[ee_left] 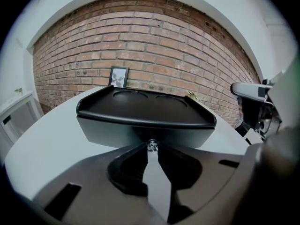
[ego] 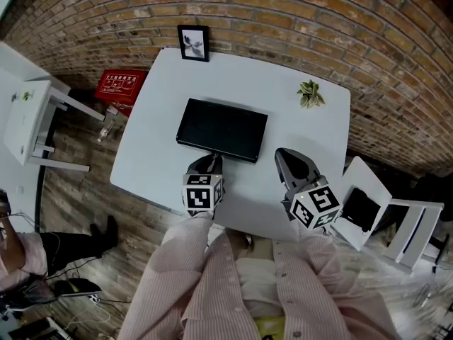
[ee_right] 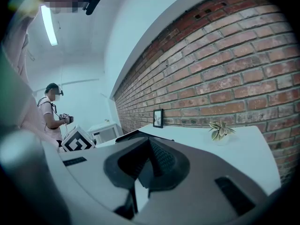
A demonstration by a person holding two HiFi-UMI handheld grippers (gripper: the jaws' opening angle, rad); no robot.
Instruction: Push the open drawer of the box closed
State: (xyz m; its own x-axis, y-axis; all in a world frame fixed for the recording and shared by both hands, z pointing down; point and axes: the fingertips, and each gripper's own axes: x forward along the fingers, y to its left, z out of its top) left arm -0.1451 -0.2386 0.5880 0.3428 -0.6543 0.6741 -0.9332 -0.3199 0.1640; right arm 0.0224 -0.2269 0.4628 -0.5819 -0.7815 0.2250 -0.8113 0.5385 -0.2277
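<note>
A flat black box (ego: 221, 129) lies in the middle of the white table (ego: 304, 129). In the left gripper view its grey drawer front (ee_left: 108, 132) sits under the overhanging black lid (ee_left: 140, 109), and how far it stands out I cannot tell. My left gripper (ego: 210, 160) is at the box's near face. Its jaws (ee_left: 152, 147) are pinched on the small metal drawer knob (ee_left: 152, 145). My right gripper (ego: 284, 156) hovers over the table to the right of the box. Its tips (ee_right: 149, 139) are together with nothing between them.
A framed picture (ego: 193, 42) stands at the table's back edge against the brick wall, and a small potted plant (ego: 310, 94) sits at the back right. White furniture flanks the table on the left (ego: 32, 122) and right (ego: 386, 214). Another person (ee_right: 51, 111) stands across the room.
</note>
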